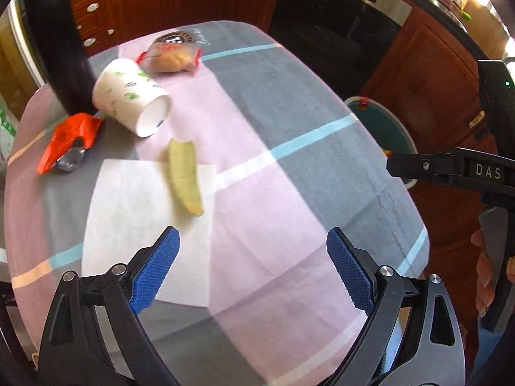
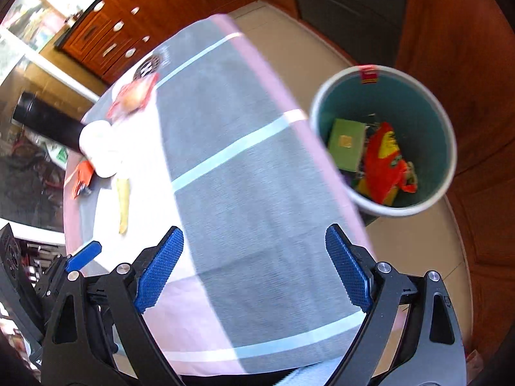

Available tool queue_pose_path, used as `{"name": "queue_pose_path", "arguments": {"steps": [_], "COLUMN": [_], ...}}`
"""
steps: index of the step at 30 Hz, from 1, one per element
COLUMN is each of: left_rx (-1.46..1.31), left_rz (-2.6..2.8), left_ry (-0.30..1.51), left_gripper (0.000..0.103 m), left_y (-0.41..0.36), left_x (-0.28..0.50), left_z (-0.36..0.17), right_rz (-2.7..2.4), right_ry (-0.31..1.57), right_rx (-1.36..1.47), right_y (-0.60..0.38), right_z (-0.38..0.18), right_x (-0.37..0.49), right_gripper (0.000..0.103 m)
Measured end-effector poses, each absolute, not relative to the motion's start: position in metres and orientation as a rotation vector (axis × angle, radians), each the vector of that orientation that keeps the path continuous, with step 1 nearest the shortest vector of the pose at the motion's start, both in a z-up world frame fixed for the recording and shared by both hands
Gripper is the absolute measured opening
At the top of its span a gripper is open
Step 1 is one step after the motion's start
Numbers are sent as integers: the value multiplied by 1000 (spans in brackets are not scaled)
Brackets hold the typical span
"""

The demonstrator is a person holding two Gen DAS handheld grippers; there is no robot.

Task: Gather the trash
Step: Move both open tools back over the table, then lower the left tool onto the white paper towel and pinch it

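Observation:
On the checked cloth of the table (image 1: pixel 289 135) lie a tipped paper cup (image 1: pixel 132 96), a green-yellow peel (image 1: pixel 185 175) on a white napkin (image 1: pixel 135 225), a red wrapper (image 1: pixel 66 140) and a clear snack packet (image 1: pixel 170 56). My left gripper (image 1: pixel 252 268) is open and empty, just short of the napkin. My right gripper (image 2: pixel 254 267) is open and empty over the table's right side; it also shows in the left wrist view (image 1: pixel 394 162). A white bin (image 2: pixel 450 148) with green lining stands on the floor to the right, holding a green box (image 2: pixel 347 144) and red-yellow wrappers (image 2: pixel 384 164).
A black cylinder (image 1: pixel 61 51) stands at the table's far left by the cup. Wooden drawers (image 1: pixel 96 9) and a dark oven front (image 1: pixel 331 32) lie behind the table. The bin (image 1: pixel 383 128) sits beyond the table's right edge.

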State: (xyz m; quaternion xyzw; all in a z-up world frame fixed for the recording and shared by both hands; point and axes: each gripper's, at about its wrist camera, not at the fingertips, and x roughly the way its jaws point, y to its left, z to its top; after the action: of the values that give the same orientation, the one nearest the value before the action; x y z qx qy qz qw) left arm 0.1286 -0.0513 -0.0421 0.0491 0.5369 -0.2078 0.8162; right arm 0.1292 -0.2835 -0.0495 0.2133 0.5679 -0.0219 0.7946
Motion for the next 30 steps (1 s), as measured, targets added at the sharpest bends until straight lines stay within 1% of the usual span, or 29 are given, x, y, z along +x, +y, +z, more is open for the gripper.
{"name": "queue_pose_path", "arguments": {"steps": [7, 11, 19, 22, 30], "left_rx": [38, 0, 29, 46, 155], "left_rz": [-335, -328, -328, -335, -321], "left_ry": [1169, 1199, 1235, 1227, 1203], "left_gripper": [95, 95, 95, 99, 99], "left_y": [30, 53, 57, 51, 23], "left_x": [131, 134, 148, 153, 157], "left_z": [-57, -67, -88, -90, -96], "right_rz": [20, 23, 16, 2, -5], "right_ry": [1249, 1272, 1309, 1317, 1324], "right_rx": [374, 358, 361, 371, 389], "right_y": [-222, -203, -184, -185, -194], "right_z": [-47, -52, -65, -70, -76], "right_x": [139, 141, 149, 152, 161], "right_gripper": [86, 86, 86, 86, 86]}}
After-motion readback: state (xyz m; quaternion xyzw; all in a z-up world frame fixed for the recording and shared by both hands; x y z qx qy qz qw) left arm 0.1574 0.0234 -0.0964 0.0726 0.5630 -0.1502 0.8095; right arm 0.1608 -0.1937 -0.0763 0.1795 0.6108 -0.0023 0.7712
